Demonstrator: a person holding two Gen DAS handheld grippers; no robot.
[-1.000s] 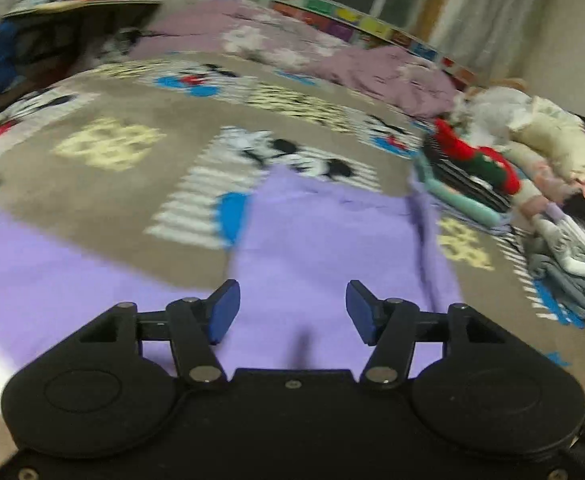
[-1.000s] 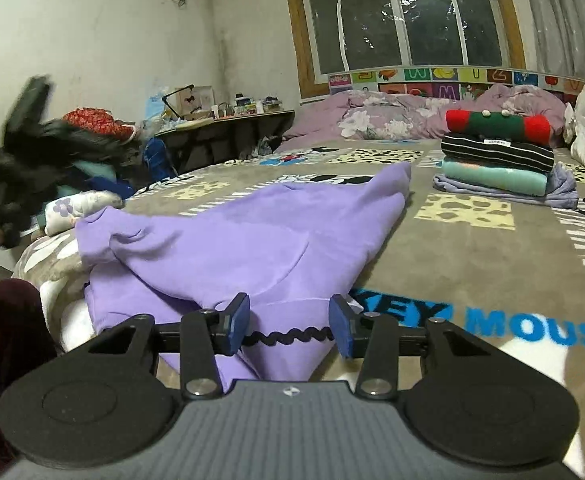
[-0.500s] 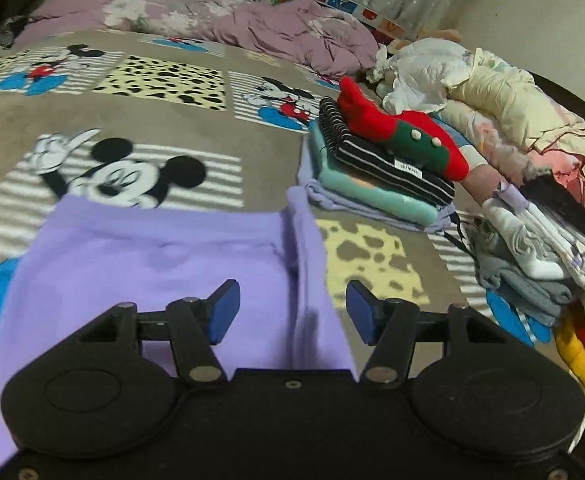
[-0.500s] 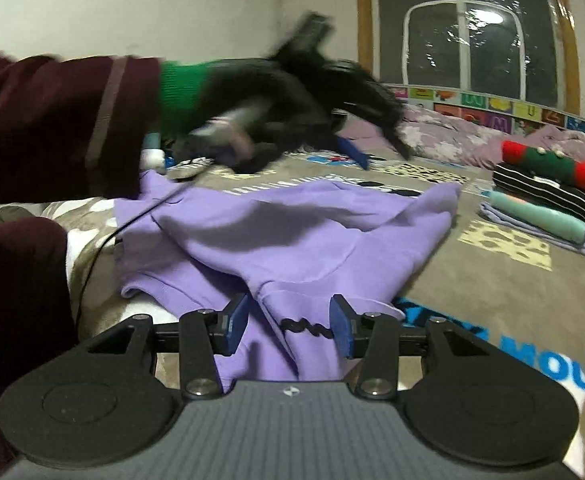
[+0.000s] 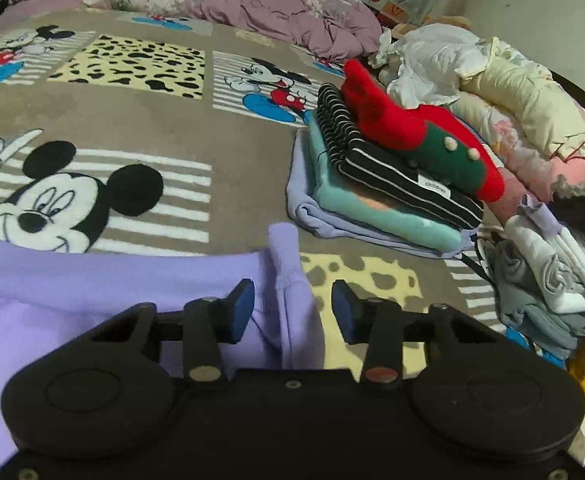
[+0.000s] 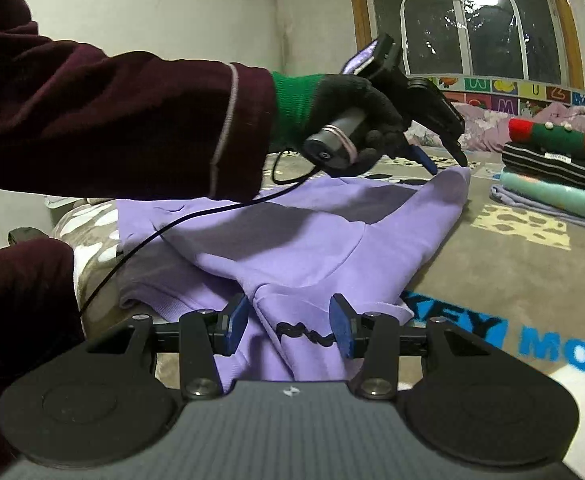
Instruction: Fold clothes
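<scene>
Lilac garment point(image 6: 312, 232) spread beside folded stack point(image 5: 392, 184), far corner between closing, not yet pinching left gripper point(image 5: 290, 310), near hem between half-open right gripper point(image 6: 288, 330); best pinched fully before lifting.

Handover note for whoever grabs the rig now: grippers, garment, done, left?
Left gripper: jaws closing around the far cuff of the purple top; pads not pressing yet.
Right gripper: jaws part open astride the top's near hem with black trim; grip unclear.
Top lies spread and rumpled on the blanket, not folded.
Done: folded stack to the right.
Left: fold the top, add it to the stack; an unfolded pile lies beyond.
</scene>
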